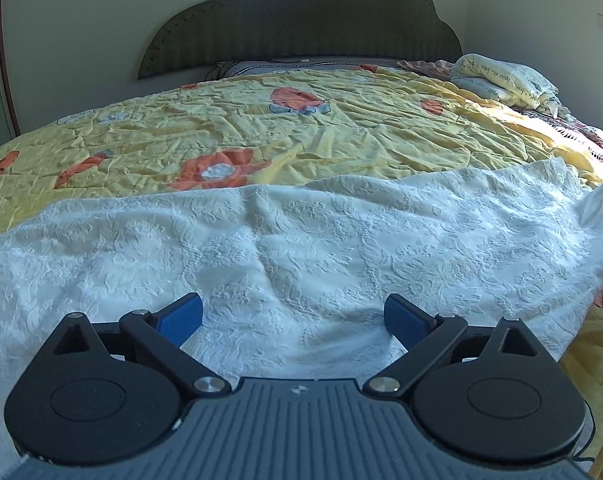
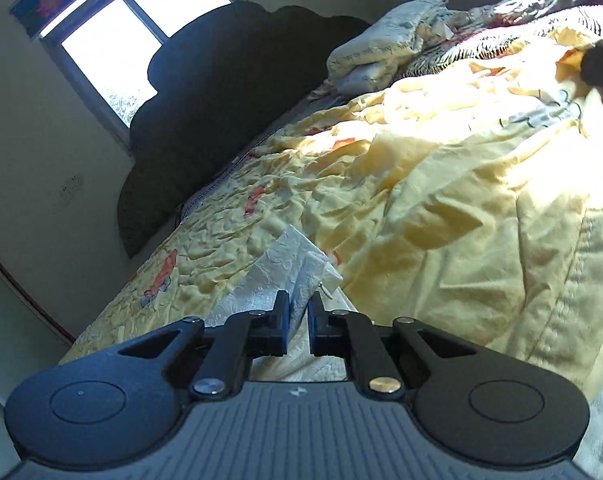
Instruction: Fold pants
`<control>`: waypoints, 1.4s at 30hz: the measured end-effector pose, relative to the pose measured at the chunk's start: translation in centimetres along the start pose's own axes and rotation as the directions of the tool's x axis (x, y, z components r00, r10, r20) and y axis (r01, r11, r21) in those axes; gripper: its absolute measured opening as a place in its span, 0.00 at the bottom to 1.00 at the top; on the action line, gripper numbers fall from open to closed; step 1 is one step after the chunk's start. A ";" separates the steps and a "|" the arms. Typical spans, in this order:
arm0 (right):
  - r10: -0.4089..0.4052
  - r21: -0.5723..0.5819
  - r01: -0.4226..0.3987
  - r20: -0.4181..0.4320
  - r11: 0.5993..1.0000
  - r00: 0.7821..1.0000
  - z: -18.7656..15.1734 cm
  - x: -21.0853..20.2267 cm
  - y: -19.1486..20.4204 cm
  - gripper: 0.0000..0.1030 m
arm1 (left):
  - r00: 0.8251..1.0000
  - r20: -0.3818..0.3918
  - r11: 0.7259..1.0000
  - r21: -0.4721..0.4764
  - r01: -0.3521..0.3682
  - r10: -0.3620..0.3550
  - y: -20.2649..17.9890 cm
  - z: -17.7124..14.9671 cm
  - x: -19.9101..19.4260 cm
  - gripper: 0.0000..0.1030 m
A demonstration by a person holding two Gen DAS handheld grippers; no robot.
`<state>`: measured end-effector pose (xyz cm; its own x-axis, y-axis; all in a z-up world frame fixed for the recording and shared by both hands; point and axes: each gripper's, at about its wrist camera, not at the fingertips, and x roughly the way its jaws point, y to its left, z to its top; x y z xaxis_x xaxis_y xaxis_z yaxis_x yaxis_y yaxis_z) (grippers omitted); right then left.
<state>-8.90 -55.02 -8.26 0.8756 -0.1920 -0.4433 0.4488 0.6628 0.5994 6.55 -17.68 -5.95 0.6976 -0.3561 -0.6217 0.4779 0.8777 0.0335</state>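
Two grippers show, one per cam. Our left gripper has its blue pads spread wide w/ nothing between them; it hovers low over the pants, which lie spread across the near part of the bed on a yellow quilt w/ orange flower prints. The pants are white, w/ a raised floral texture, a soft ridge running down the middle, far edge roughly straight across the quilt. Our right gripper is nearly closed, jaws pinching a bunched strip of the pants at one end; fabric passes through the narrow gap, so it has hold of cloth there. That end is lifted off the quilt, which looks heavily rumpled and sunlit in the right cam. Behind sits a dark scalloped headboard, a folded pale blanket at the far right corner, and a window above the headboard.
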 end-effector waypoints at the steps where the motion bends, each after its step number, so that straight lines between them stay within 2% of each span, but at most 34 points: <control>1: -0.034 -0.002 0.034 -0.036 0.999 0.999 -0.2 0.5 -0.2 0.09 | 1.000 0.000 1.000 -0.001 0.001 -0.001 0.0 0.0 0.0 0.95; 3: -0.043 0.032 0.045 -0.052 0.999 0.998 -0.8 0.3 -0.9 0.12 | 1.000 0.000 1.000 -0.002 0.002 -0.002 0.1 0.0 0.0 0.95; 7: -0.002 0.182 0.016 -0.079 0.983 0.997 -1.3 -0.8 -2.0 0.22 | 1.000 0.000 1.000 -0.003 0.003 -0.003 0.0 0.0 0.0 0.95; 8: 0.019 0.210 0.002 -0.097 0.978 0.995 -1.6 -0.9 -2.2 0.27 | 1.000 0.000 1.000 -0.004 0.003 -0.003 0.0 0.0 0.0 0.95; 12: 0.172 0.348 -0.113 -0.145 0.931 0.974 -3.3 -0.2 -2.8 0.29 | 1.000 -0.002 1.000 -0.009 0.002 -0.002 0.0 0.0 0.0 0.96; 18: 0.185 0.360 -0.143 -0.086 0.922 0.979 -3.3 1.3 -2.0 0.29 | 1.000 -0.002 1.000 -0.012 0.003 -0.003 -0.1 0.0 0.1 0.96; 22: 0.154 0.464 -0.156 0.043 0.872 0.987 -3.7 1.6 -2.7 0.29 | 1.000 -0.002 1.000 -0.012 0.004 -0.004 0.0 0.0 0.1 0.96; 24: 0.145 0.510 -0.165 0.079 0.844 0.986 -3.9 1.5 -3.0 0.29 | 1.000 -0.002 1.000 -0.014 0.004 -0.004 0.0 0.0 0.1 0.97; 26: 0.204 0.529 -0.185 0.023 0.829 0.979 -3.8 1.7 -3.0 0.31 | 1.000 -0.002 1.000 -0.016 0.006 -0.006 0.0 0.0 0.1 0.97; 27: 0.246 0.519 -0.198 -0.026 0.831 0.969 -3.8 1.8 -2.6 0.37 | 1.000 -0.002 1.000 -0.017 0.005 -0.005 -0.1 0.0 0.1 0.97; 30: 0.288 0.478 -0.185 -0.150 0.859 0.946 -4.3 1.4 -0.8 0.47 | 1.000 -0.003 1.000 -0.017 0.003 -0.003 -0.1 0.0 0.2 0.97; 31: 0.318 0.486 -0.190 -0.195 0.853 0.928 -4.6 1.4 -0.3 0.50 | 1.000 -0.003 1.000 -0.016 0.003 -0.003 -0.1 0.0 0.1 0.97; 33: 0.376 0.488 -0.223 -0.241 0.844 0.895 -5.1 1.4 0.7 0.63 | 1.000 -0.003 1.000 -0.016 0.003 -0.003 0.0 0.0 0.2 0.97; 34: 0.382 0.452 -0.236 -0.265 0.860 0.885 -5.0 1.5 1.4 0.65 | 1.000 -0.003 1.000 -0.016 0.002 -0.003 -0.1 0.0 0.2 0.98; 35: 0.375 0.411 -0.245 -0.274 0.878 0.885 -4.9 1.7 1.9 0.68 | 1.000 -0.003 1.000 -0.016 0.003 -0.003 0.0 0.0 0.2 0.98; 36: 0.363 0.387 -0.249 -0.258 0.888 0.895 -4.7 1.9 2.1 0.68 | 1.000 -0.003 1.000 -0.016 0.003 -0.003 0.0 0.0 0.2 0.98; 39: 0.344 0.411 -0.270 -0.117 0.871 0.932 -3.8 2.8 1.0 0.68 | 1.000 -0.003 1.000 -0.017 0.004 -0.004 0.0 0.0 0.1 0.98; 40: 0.309 0.408 -0.257 -0.065 0.876 0.949 -3.4 2.9 0.5 0.68 | 1.000 -0.003 1.000 -0.017 0.004 -0.004 -0.1 0.0 0.2 0.98; 42: 0.266 0.424 -0.248 0.017 0.871 0.964 -2.7 3.2 -0.4 0.68 | 1.000 -0.003 1.000 -0.017 0.003 -0.003 0.0 0.0 0.2 0.98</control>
<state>-6.72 -53.92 -11.72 0.9664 -0.0212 -0.2562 0.2495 0.3178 0.9147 6.62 -17.77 -6.05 0.6946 -0.3582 -0.6239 0.4709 0.8820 0.0179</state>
